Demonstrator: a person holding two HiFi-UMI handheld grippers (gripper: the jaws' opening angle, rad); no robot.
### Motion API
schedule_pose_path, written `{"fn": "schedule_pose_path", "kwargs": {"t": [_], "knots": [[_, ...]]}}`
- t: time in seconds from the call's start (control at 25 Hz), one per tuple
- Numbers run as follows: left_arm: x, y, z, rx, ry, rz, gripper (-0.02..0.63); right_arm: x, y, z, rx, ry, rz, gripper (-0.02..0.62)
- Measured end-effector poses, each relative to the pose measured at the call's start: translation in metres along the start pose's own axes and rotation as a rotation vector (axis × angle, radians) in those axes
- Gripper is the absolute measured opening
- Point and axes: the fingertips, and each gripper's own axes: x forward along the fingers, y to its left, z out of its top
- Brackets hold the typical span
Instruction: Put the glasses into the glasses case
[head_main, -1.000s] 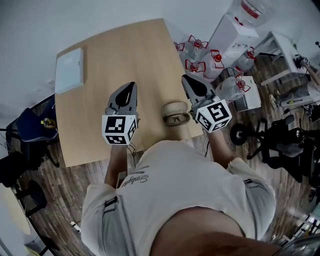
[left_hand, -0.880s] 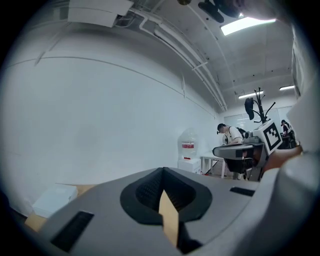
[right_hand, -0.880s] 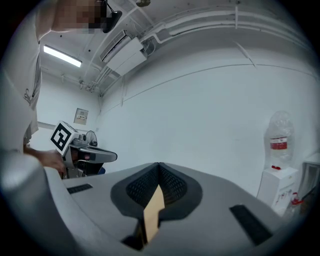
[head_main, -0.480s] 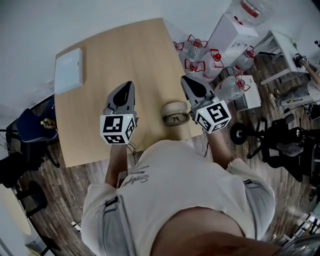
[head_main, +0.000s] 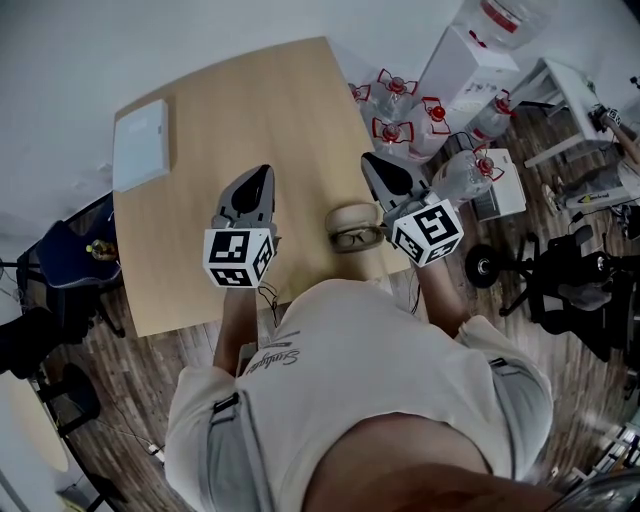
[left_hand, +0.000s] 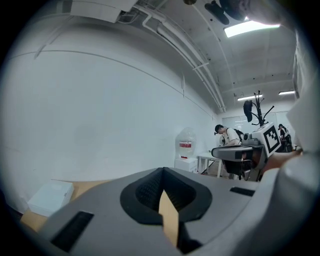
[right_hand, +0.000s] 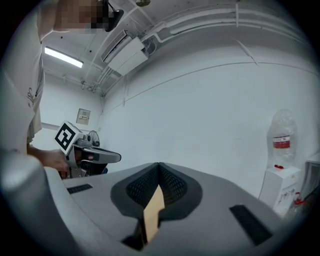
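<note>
Both pairs of jaws are pressed together at the tips with nothing between them: the left gripper (left_hand: 162, 171) shows only a sliver of tan tabletop through the slot behind its closed tips, and the right gripper (right_hand: 159, 165) shows the same. Each is held level above the wooden table (head_main: 230, 110) and points away from the person toward the white wall.

From overhead, the glasses (head_main: 357, 238) lie on the table near its right front corner, dark-framed, lenses toward the person. They sit right against the near edge of the beige oval glasses case (head_main: 350, 214); I cannot tell whether they rest in an opened half of it or just in front. The right gripper hangs just beside the case on its right, while the left one is well apart to the left, over bare wood.

Farther out, a flat white box (head_main: 140, 143) lies at the table's far left corner. Water bottles (head_main: 392, 105) with red caps stand on the floor beyond the right edge.
</note>
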Motion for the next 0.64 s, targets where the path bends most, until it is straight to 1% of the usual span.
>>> {"fn": "schedule_pose_path", "kwargs": {"t": [0.24,0.44,0.64], "knots": [[0.005,0.0,-0.005,0.0,0.02,-0.024,0.012,0.003,0.001,-0.004,0.001,0.003,0.01,-0.005],[0.008,0.006,-0.01,-0.015,0.029,-0.025,0.012,0.01,0.001,-0.01,-0.007,0.022,0.02,-0.005],[0.017,0.009,-0.006,-0.016,0.009,-0.016,0.012,0.016,-0.012,-0.008,-0.021,0.012,0.015,-0.005]]}}
